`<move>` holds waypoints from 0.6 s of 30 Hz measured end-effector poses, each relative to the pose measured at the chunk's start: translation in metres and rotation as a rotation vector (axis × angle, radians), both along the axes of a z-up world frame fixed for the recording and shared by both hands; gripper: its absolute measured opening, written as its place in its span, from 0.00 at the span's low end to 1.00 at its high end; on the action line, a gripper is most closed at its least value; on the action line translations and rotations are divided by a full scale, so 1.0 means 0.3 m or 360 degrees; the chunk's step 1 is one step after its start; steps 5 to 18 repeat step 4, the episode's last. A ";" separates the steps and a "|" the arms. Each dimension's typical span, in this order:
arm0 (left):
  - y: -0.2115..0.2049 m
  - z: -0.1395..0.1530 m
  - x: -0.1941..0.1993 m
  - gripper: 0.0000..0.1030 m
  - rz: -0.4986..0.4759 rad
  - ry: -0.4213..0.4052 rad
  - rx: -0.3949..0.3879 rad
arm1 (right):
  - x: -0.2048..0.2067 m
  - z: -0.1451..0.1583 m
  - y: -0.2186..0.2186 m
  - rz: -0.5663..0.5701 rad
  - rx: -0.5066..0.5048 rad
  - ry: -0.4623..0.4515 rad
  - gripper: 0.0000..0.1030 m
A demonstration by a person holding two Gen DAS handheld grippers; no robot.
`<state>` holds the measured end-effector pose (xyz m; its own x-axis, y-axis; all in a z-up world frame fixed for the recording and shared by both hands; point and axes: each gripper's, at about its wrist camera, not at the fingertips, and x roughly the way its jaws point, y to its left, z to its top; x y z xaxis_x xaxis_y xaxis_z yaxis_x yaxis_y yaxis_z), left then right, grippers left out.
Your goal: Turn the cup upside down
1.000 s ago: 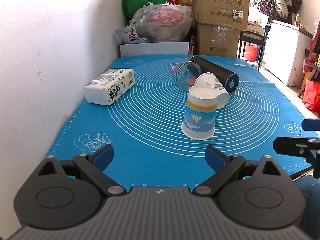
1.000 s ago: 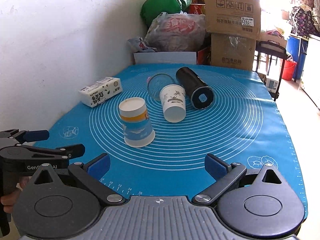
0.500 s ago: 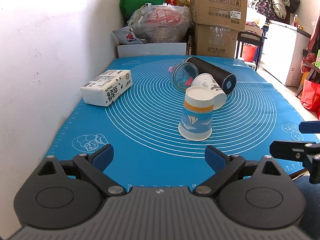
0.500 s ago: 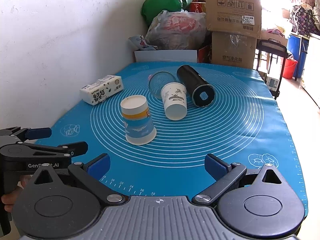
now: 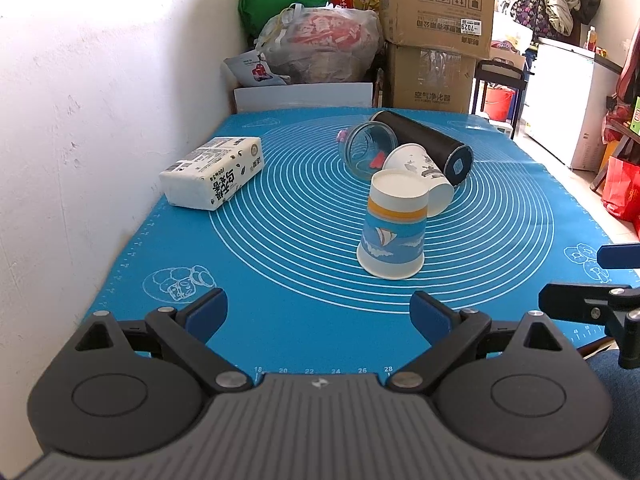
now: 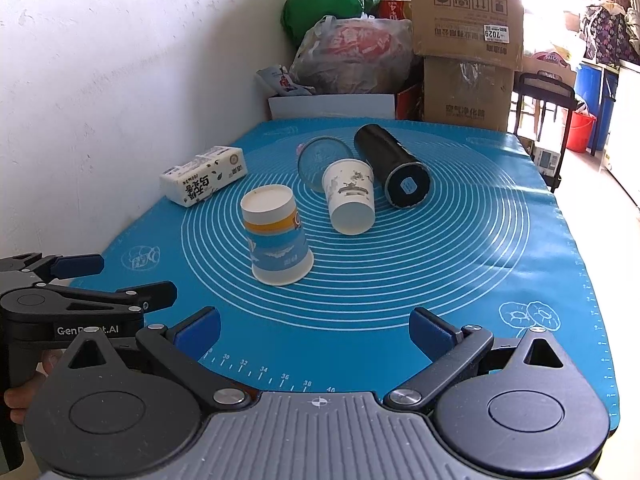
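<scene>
A blue-and-orange paper cup (image 5: 394,226) stands upside down, rim on the blue mat (image 5: 280,264); it also shows in the right wrist view (image 6: 276,234). A white paper cup (image 5: 424,178) lies on its side behind it, also in the right wrist view (image 6: 350,196). My left gripper (image 5: 318,316) is open and empty, near the mat's front edge, short of the cup. My right gripper (image 6: 314,334) is open and empty, also near the front edge. Each gripper shows in the other's view: the right (image 5: 592,280) and the left (image 6: 84,280).
A black flask (image 5: 428,144) and a clear glass jar (image 5: 370,154) lie on their sides behind the cups. A tissue pack (image 5: 214,176) lies at the left by the white wall. Boxes (image 5: 436,32) and bags (image 5: 320,44) stand beyond the far edge.
Both grippers have drawn back slightly from the cups. The cups have not moved. Both stay open.
</scene>
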<state>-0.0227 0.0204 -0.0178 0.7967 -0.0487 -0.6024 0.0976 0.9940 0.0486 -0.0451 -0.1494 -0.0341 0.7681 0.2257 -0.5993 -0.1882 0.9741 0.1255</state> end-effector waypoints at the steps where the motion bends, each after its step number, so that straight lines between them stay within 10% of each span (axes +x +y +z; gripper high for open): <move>1: 0.000 0.000 0.000 0.94 -0.0001 0.0000 0.0001 | 0.001 -0.001 0.001 0.0001 -0.0001 0.0001 0.99; 18: 0.000 -0.001 0.000 0.94 -0.0001 0.0002 0.0002 | 0.002 -0.002 0.001 0.0002 0.0000 0.0005 0.99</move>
